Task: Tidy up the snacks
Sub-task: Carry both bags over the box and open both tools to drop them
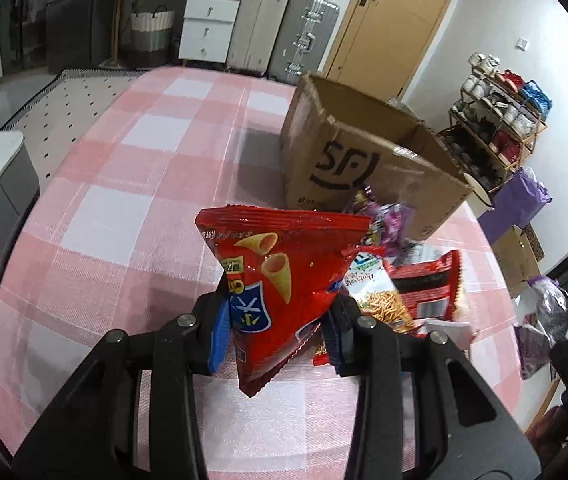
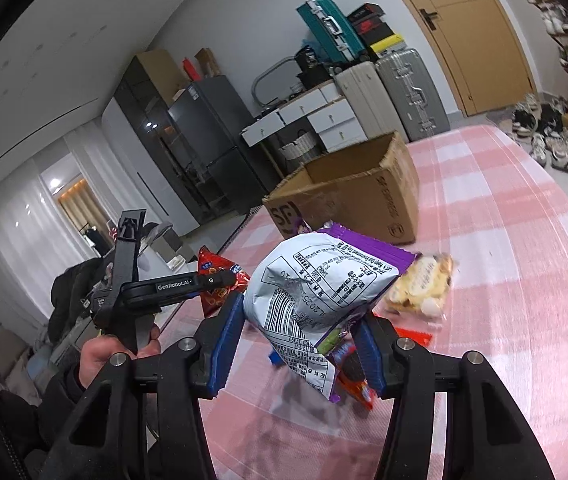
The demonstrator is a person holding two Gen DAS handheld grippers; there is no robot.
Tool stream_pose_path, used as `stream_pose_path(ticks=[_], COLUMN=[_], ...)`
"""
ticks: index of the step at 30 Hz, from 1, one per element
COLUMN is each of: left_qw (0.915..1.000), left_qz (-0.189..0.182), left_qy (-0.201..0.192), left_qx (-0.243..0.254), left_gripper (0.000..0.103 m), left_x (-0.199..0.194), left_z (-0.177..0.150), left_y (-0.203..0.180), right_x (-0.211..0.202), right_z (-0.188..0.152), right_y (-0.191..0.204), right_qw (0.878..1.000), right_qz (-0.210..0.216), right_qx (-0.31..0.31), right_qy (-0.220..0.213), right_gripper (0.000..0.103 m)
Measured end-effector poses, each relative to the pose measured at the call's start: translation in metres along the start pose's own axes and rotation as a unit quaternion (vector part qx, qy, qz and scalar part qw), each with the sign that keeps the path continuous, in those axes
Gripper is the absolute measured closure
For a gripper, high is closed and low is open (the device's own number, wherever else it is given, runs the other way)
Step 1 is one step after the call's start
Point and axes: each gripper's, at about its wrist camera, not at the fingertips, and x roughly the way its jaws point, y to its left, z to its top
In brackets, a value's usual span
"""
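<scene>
Jaws of left gripper [image 1: 279, 316]: pressed onto red cone-snack bag [image 1: 279, 280], pinched at its lower half; bag lifted off the surface, top seam fanned wide above the jaws, bottom corner hanging below them. Blue pads [image 1: 219, 336] in contact with both sides of the bag.

Jaws of right gripper [image 2: 296, 340]: closed on purple-and-white snack bag [image 2: 320, 280], gripped low; printed back with barcode turned toward the camera, bag puffed above the jaws, raised clear of the surface.

Beyond the left jaws, to their right: open cardboard box [image 1: 360, 160], marked SF, standing on pink checked surface [image 1: 123, 200]. Same box seen beyond the right jaws, slightly left, interior partly visible, contents not discernible.

Right of the left jaws, lying on the surface: stick-snack packet [image 1: 380, 292], partly behind the red bag; dark red packet [image 1: 428, 284] overlapping it; purple wrapper further off, near the box, blurred.

Beyond the right jaws, to their right: yellow snack packet [image 2: 424, 288], flat on the surface, blurred. Under the right jaws: small red-orange packet [image 2: 358, 388], partly hidden.

Left of the right jaws: left gripper, held by left hand [image 2: 103, 352], carrying the red bag at about the same height.
</scene>
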Motion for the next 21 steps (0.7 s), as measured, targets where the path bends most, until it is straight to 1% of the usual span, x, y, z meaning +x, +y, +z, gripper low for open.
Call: stream_pose_path(ticks=[7, 11, 21], left_qw=[0.9993, 0.9983, 0.994], left_qz=[-0.028, -0.042, -0.075], left_qy=[-0.016, -0.025, -0.034], left_qx=[0.018, 0.03, 0.073], left_gripper=[0.068, 0.068, 0.068], left_x=[-0.027, -0.039, -0.049], left_z=[0.014, 0.024, 0.06], left_y=[-0.017, -0.028, -0.073], right_x=[0.012, 0.02, 0.041], right_z=[0.026, 0.046, 0.093], right_y=[0.016, 0.025, 0.033], right_qw=[1.0, 0.999, 0.997], right_qz=[0.025, 0.037, 0.055], right_qx=[-0.018, -0.029, -0.045], right_qy=[0.002, 0.001, 0.008], right_gripper=[0.05, 0.05, 0.05])
